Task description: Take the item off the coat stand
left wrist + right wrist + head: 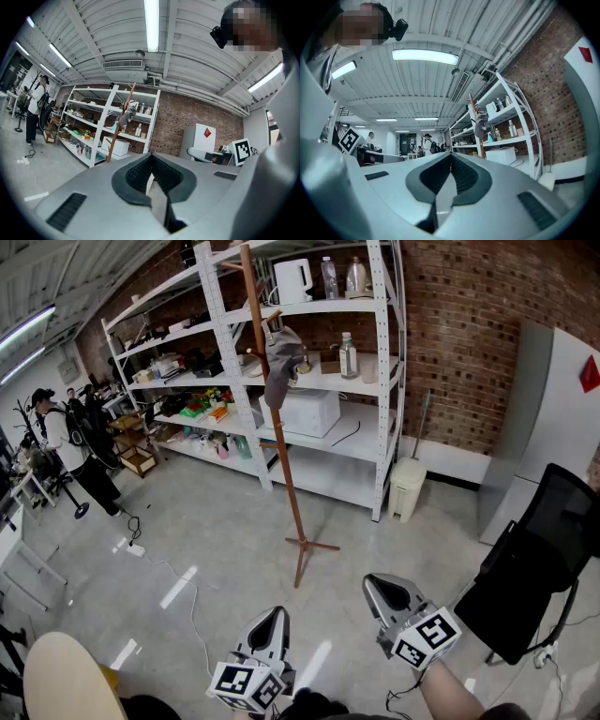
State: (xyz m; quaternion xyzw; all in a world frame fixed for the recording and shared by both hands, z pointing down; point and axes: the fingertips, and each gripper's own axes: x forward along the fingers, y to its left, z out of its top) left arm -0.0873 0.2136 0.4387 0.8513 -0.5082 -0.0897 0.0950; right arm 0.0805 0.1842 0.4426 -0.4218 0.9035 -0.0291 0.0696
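A tall wooden coat stand (281,446) rises from the floor in front of the white shelves. A grey cap (281,357) hangs from a peg near its top. Both grippers are low in the head view, well short of the stand and pointing toward it. My left gripper (275,615) has its jaws together with nothing held. My right gripper (377,583) is also shut and empty. In the left gripper view the cap (125,115) and stand (118,138) show far beyond the gripper (150,157). In the right gripper view the cap (480,125) hangs far past the gripper (451,154).
White metal shelving (380,390) with a microwave (305,412), bottles and a kettle stands against the brick wall. A small white bin (407,488) sits at the shelf's right end. A black chair (539,559) is at right. A cable (187,592) lies on the floor, and a person (66,442) stands far left.
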